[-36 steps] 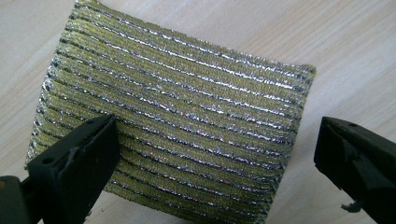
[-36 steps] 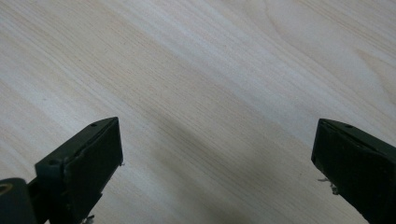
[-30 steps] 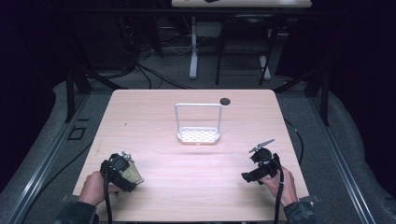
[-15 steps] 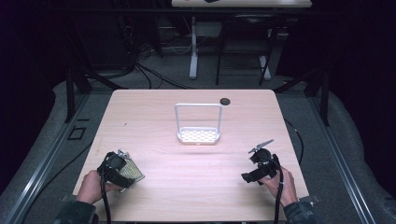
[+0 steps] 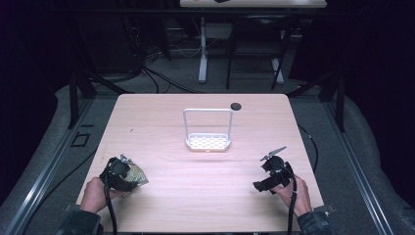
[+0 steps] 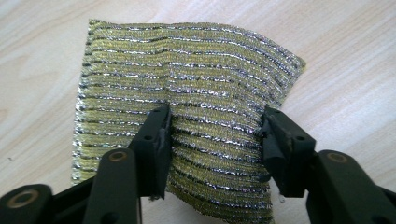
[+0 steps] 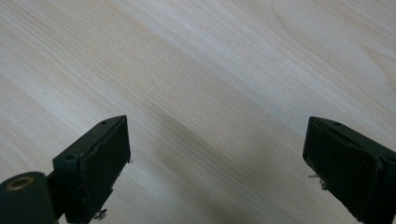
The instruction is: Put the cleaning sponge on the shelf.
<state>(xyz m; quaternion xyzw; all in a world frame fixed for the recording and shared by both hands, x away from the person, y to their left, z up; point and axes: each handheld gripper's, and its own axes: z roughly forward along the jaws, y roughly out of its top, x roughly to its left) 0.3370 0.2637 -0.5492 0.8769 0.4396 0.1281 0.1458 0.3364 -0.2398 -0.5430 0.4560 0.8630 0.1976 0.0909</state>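
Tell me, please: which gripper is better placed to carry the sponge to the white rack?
Left, probably. The left gripper already has its jaws around the gold scouring sponge, while the right gripper is open over bare table, apart from the sponge.

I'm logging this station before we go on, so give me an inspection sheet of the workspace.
Surface: light wooden table, bare grain under the right jaws.
Job's things: gold-and-silver striped scouring cloth, lying at the near left corner.
Clutter: white wire rack with perforated tray mid-table; small black round disc behind it.
Grippers: left hand-held gripper jaws closed on the cloth's sides; right hand-held gripper wide open, empty.
Cables: black cable trailing from the right gripper.
Surroundings: dark floor, a table's legs beyond.
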